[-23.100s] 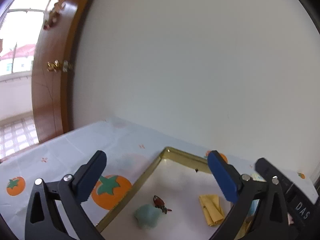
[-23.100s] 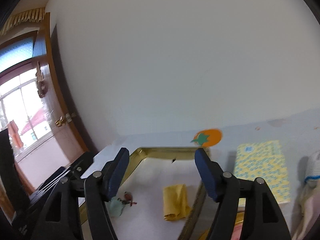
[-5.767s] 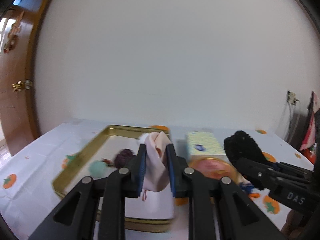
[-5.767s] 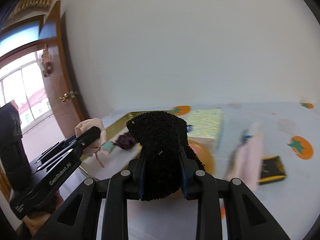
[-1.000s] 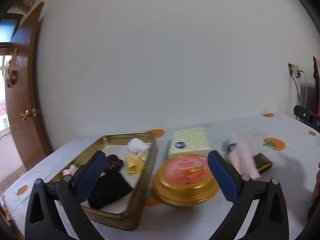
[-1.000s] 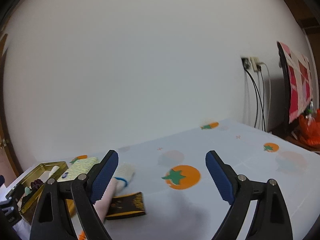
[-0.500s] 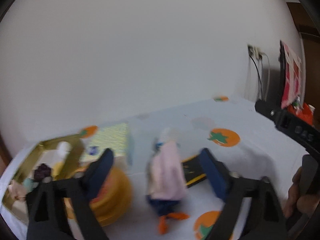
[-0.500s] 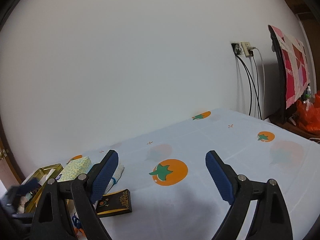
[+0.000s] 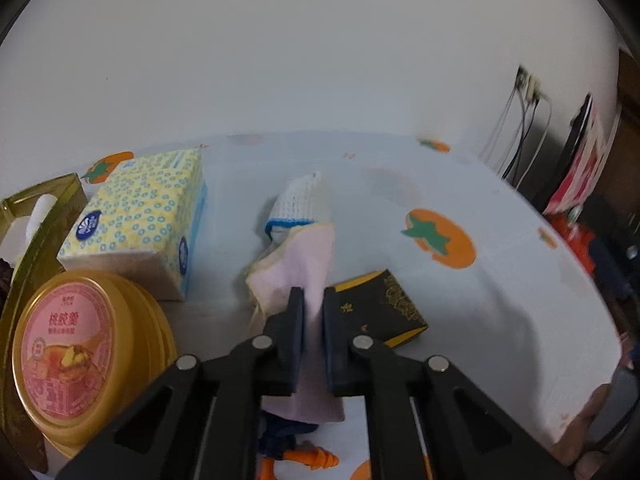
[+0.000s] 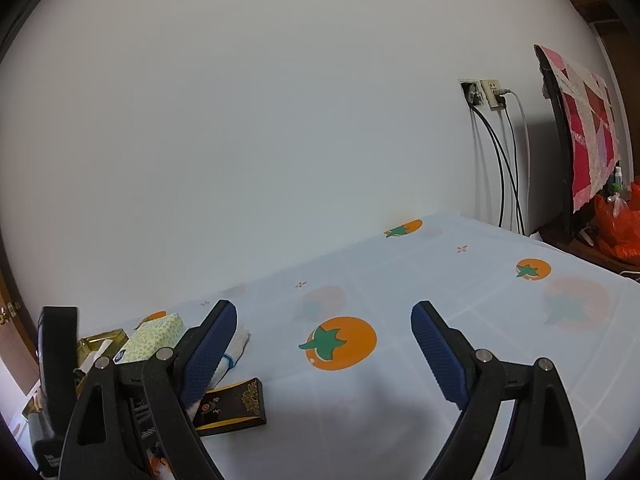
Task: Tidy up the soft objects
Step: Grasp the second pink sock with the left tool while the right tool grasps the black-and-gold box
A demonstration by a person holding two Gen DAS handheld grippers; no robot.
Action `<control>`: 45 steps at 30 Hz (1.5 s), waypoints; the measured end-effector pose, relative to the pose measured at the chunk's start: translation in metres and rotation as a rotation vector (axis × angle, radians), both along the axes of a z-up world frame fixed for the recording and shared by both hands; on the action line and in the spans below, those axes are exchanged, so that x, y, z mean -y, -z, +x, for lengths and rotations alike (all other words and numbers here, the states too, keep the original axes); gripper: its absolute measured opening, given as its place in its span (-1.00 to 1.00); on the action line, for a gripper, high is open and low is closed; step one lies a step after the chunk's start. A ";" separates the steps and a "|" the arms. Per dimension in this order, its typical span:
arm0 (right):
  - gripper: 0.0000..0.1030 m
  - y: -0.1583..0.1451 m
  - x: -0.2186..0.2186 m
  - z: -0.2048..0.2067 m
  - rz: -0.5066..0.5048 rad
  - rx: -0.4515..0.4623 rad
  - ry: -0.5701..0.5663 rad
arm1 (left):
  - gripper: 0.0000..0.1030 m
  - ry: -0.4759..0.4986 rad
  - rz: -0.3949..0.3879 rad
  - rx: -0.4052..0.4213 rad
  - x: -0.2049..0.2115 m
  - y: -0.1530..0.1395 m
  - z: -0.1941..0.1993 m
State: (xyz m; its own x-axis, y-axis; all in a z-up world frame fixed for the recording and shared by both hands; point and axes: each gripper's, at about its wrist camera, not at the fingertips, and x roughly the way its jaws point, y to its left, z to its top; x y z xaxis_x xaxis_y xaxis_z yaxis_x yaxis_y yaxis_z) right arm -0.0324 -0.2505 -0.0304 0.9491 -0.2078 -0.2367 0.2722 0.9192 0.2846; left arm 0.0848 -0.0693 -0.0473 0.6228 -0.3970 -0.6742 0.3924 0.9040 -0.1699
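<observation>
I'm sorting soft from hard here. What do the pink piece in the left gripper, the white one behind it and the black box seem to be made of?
Pink cloth: thin matte fabric, folded in limp layers.
White piece: knitted yarn, ribbed texture, blue trim.
Black box: probably printed cardboard, crisp edges, gold pattern; hard.

A plain white wall (image 10: 280,140) fills twelve o'clock; a socket (image 10: 486,94) with hanging cables (image 10: 504,168) sits at two o'clock above the tomato-print tablecloth (image 10: 400,400).
</observation>
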 end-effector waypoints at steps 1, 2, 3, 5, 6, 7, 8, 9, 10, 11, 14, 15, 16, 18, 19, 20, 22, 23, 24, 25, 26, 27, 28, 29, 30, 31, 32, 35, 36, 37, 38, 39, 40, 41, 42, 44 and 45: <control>0.76 0.000 0.001 -0.001 0.005 0.002 0.003 | -0.91 0.010 -0.017 0.012 -0.001 -0.001 -0.002; 0.76 0.000 0.002 -0.001 0.008 0.001 0.005 | -0.91 0.029 -0.045 0.046 -0.004 -0.006 -0.009; 0.76 0.000 0.003 -0.001 0.014 0.001 0.007 | -0.91 0.042 -0.072 0.090 -0.007 -0.011 -0.017; 0.76 0.001 0.004 -0.002 0.022 0.003 0.013 | -0.91 0.062 -0.130 0.183 -0.016 -0.022 -0.032; 0.76 0.001 0.005 -0.002 0.027 0.006 0.015 | -0.91 0.063 -0.165 0.248 -0.023 -0.029 -0.044; 0.76 0.001 0.006 -0.003 0.031 0.007 0.017 | -0.91 0.057 -0.186 0.292 -0.029 -0.033 -0.051; 0.76 0.001 0.006 -0.003 0.032 0.006 0.016 | -0.91 0.046 -0.194 0.326 -0.034 -0.036 -0.058; 0.76 0.001 0.006 -0.002 0.034 0.003 0.015 | -0.91 0.034 -0.203 0.348 -0.039 -0.038 -0.063; 0.76 0.000 0.006 -0.002 0.036 -0.001 0.008 | -0.91 0.025 -0.218 0.357 -0.044 -0.039 -0.067; 0.76 0.001 0.006 -0.001 0.036 -0.005 -0.001 | -0.91 0.015 -0.238 0.365 -0.051 -0.040 -0.070; 0.76 0.001 0.003 0.005 0.031 -0.029 -0.048 | -0.91 -0.020 -0.294 0.381 -0.068 -0.044 -0.077; 0.76 0.001 0.000 0.008 0.024 -0.044 -0.076 | -0.91 -0.038 -0.309 0.385 -0.075 -0.044 -0.080; 0.76 0.001 -0.003 0.012 0.013 -0.063 -0.104 | -0.91 -0.050 -0.321 0.386 -0.079 -0.044 -0.081; 0.76 0.001 -0.012 0.023 -0.019 -0.111 -0.155 | -0.91 -0.072 -0.339 0.386 -0.084 -0.044 -0.081; 0.76 0.002 -0.018 0.028 -0.039 -0.135 -0.184 | -0.91 -0.079 -0.345 0.386 -0.083 -0.042 -0.076; 0.76 0.002 -0.024 0.034 -0.059 -0.158 -0.215 | -0.91 -0.089 -0.353 0.386 -0.086 -0.042 -0.077; 0.76 0.005 -0.037 0.045 -0.099 -0.218 -0.279 | -0.91 -0.110 -0.368 0.370 -0.092 -0.041 -0.077; 0.76 0.007 -0.043 0.049 -0.111 -0.248 -0.301 | -0.91 -0.119 -0.374 0.356 -0.096 -0.039 -0.076; 0.76 0.010 -0.050 0.054 -0.120 -0.278 -0.324 | -0.91 -0.127 -0.383 0.345 -0.100 -0.037 -0.074; 0.76 0.012 -0.055 0.059 -0.116 -0.304 -0.347 | -0.91 -0.136 -0.392 0.338 -0.102 -0.036 -0.074; 0.76 0.015 -0.059 0.062 -0.107 -0.322 -0.363 | -0.91 -0.144 -0.396 0.335 -0.103 -0.034 -0.074; 0.76 0.018 -0.063 0.066 -0.092 -0.347 -0.386 | -0.91 -0.155 -0.403 0.331 -0.105 -0.034 -0.074; 0.76 0.022 -0.069 0.072 -0.088 -0.384 -0.406 | -0.91 -0.157 -0.406 0.330 -0.105 -0.033 -0.075; 0.76 0.024 -0.073 0.077 -0.099 -0.416 -0.409 | -0.91 -0.158 -0.407 0.328 -0.106 -0.032 -0.076; 0.76 0.028 -0.079 0.083 -0.117 -0.453 -0.412 | -0.91 -0.158 -0.408 0.328 -0.106 -0.032 -0.076; 0.76 0.031 -0.084 0.087 -0.123 -0.480 -0.421 | -0.91 -0.156 -0.408 0.328 -0.106 -0.032 -0.076; 0.76 0.035 -0.088 0.093 -0.120 -0.513 -0.435 | -0.91 -0.154 -0.405 0.328 -0.106 -0.032 -0.077; 0.76 0.048 -0.101 0.110 -0.138 -0.616 -0.453 | -0.91 -0.151 -0.390 0.340 -0.103 -0.033 -0.079; 0.77 0.053 -0.105 0.114 -0.158 -0.653 -0.446 | -0.91 -0.146 -0.385 0.344 -0.102 -0.033 -0.080; 0.77 0.052 -0.110 0.115 -0.190 -0.662 -0.433 | -0.91 -0.141 -0.380 0.345 -0.101 -0.033 -0.081; 0.77 0.054 -0.114 0.116 -0.215 -0.679 -0.423 | -0.91 -0.138 -0.375 0.346 -0.100 -0.033 -0.080; 0.77 0.054 -0.116 0.116 -0.233 -0.685 -0.416 | -0.91 -0.135 -0.367 0.347 -0.098 -0.033 -0.080; 0.76 0.053 -0.117 0.116 -0.238 -0.684 -0.412 | -0.91 -0.133 -0.361 0.348 -0.097 -0.034 -0.081; 0.72 0.053 -0.114 0.115 -0.224 -0.684 -0.413 | -0.91 -0.131 -0.353 0.352 -0.096 -0.034 -0.081; 0.65 0.051 -0.110 0.114 -0.208 -0.674 -0.402 | -0.91 -0.130 -0.348 0.355 -0.095 -0.034 -0.082; 0.57 0.048 -0.101 0.110 -0.164 -0.653 -0.393 | -0.91 -0.129 -0.339 0.360 -0.093 -0.035 -0.083; 0.57 0.047 -0.096 0.109 -0.135 -0.639 -0.398 | -0.91 -0.128 -0.334 0.359 -0.093 -0.035 -0.083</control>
State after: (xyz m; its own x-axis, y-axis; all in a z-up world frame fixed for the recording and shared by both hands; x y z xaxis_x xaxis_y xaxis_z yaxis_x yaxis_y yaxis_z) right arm 0.0762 -0.1544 -0.0773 0.6458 0.0554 -0.7615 -0.0130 0.9980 0.0615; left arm 0.0020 0.0233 -0.0121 0.8497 -0.4600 -0.2576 0.3688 0.8678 -0.3331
